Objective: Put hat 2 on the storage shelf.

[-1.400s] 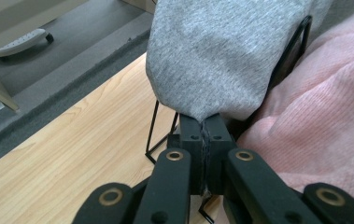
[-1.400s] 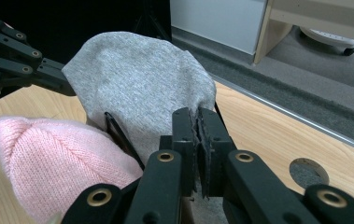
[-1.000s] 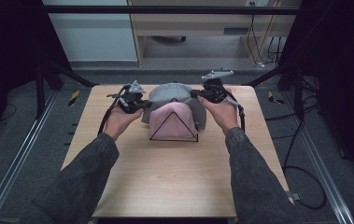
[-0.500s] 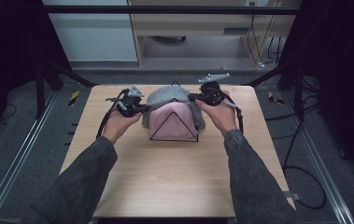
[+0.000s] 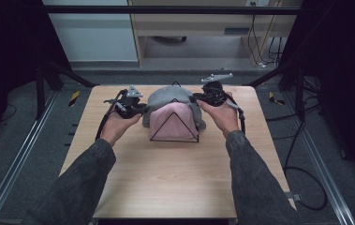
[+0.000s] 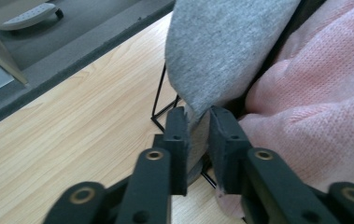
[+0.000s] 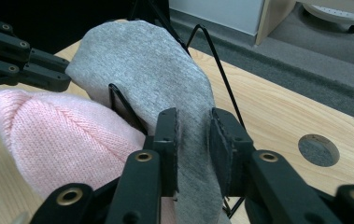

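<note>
Grey cloth [image 5: 169, 97]: draped over the far side of a black wire frame [image 5: 174, 127], towards the far middle of the table [image 5: 166, 173]; one edge hanging down each side.
Pink knitted cloth [image 5: 174, 123]: on the near side of the same frame, touching the grey cloth.
Left claw [image 6: 198, 135]: at the left edge of the grey cloth; jaws just been opening, now slightly spread, hanging corner of grey cloth between them, right pad clear of it, grip loosened.
Right claw [image 7: 193, 140]: at the right edge of the grey cloth; jaws just been opening, now parted, grey fabric running between them with a gap at the right pad.
Left claw, high view [image 5: 140, 108]: held level beside the cloth.
Right claw, high view [image 5: 195, 99]: level, opposite the left.
Round hole [image 7: 319, 150]: in the table, right of the frame.
</note>
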Demonstrator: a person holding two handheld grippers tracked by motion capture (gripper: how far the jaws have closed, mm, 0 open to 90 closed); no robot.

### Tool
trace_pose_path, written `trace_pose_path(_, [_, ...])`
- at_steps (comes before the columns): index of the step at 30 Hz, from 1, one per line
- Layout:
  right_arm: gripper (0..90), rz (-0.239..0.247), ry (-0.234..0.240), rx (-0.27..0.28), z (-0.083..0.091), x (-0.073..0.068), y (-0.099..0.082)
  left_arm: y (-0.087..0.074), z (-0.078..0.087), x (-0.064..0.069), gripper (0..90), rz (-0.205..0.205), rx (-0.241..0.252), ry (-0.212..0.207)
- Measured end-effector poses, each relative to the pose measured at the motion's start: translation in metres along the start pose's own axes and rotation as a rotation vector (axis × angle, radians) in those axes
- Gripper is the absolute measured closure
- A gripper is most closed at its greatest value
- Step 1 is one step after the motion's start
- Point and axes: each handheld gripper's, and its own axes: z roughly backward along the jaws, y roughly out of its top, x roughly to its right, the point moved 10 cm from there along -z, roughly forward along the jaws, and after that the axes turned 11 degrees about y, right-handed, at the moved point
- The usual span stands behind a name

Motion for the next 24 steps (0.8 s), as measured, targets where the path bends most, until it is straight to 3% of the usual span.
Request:
trace_pose_path(5, [64.3,0.002,0.002,0.012,0.002,-0.003,0.002,0.000,0.009,-0.008,63.2,0.007,0.003,0.034])
trace_pose_path(14, [50.5,0.007,-0.049,0.029,0.010,-0.003,0.011,-0.001,0.023,-0.022,41.0,0.037,0.003,0.078])
trace_pose_path(24, [30.5,0.023,-0.086,0.048,0.022,-0.011,0.021,0.004,0.040,-0.023,22.0,0.085,0.020,0.057])
